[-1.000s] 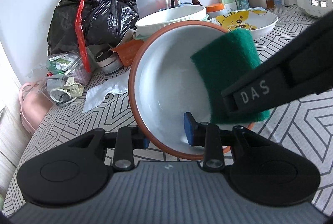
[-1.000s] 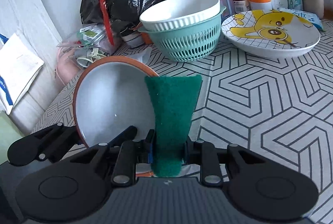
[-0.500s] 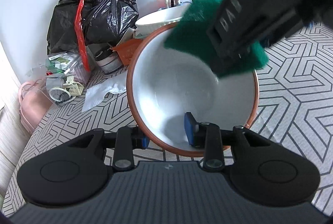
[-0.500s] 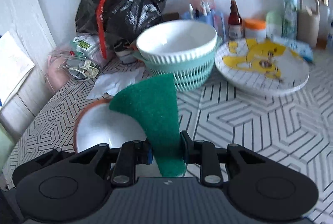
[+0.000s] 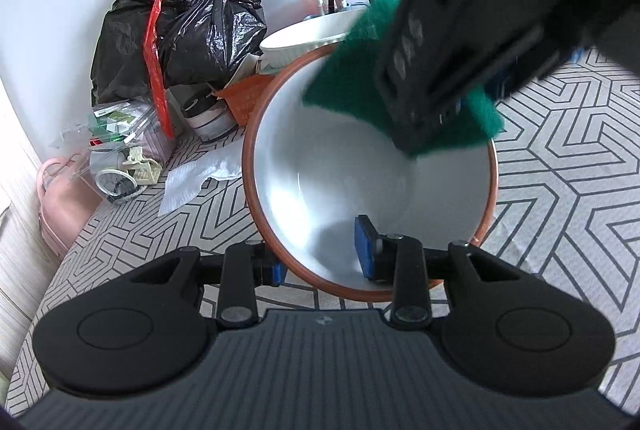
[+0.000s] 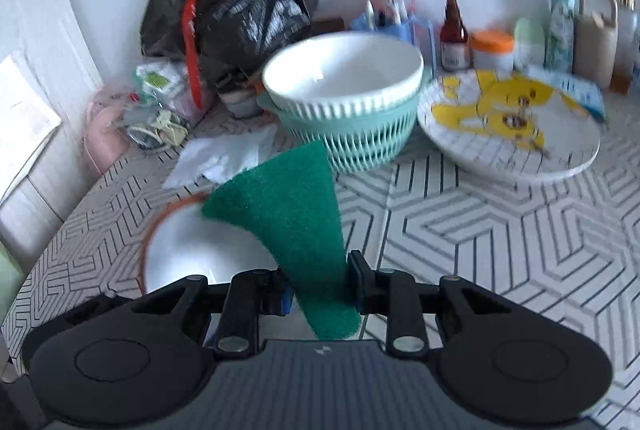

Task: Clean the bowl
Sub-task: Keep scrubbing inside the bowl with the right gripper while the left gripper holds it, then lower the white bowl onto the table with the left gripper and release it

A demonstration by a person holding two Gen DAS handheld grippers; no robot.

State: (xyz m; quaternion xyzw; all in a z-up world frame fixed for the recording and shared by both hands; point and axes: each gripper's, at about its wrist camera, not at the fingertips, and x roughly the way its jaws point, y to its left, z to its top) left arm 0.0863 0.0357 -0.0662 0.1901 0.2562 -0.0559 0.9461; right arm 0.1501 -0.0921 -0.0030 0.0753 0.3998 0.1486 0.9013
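Now, starting at the far left of my left wrist view, a pink bag sits at about nine o'clock, with a clear packet of small items just beside it and a black garbage bag with a red tie rising behind at eleven o'clock. A white tissue lies on the patterned counter next to them. At the centre I hold the bowl, white inside with a brown rim: my left gripper has its jaws closed on the near rim, one blue pad inside at six o'clock and the other outside, and the bowl is tilted with its opening toward me. At one o'clock the green scouring pad presses over the bowl's far rim, blurred.

From the right wrist view, the bowl shows at eight o'clock, low and partly behind the pad. My right gripper has its jaws clamped on the green scouring pad, which fans out from six o'clock toward the centre. Beyond it at twelve o'clock a white ribbed bowl nests in a teal colander. At two o'clock lies a plate with a yellow cartoon figure, and bottles and jars line the wall behind it.
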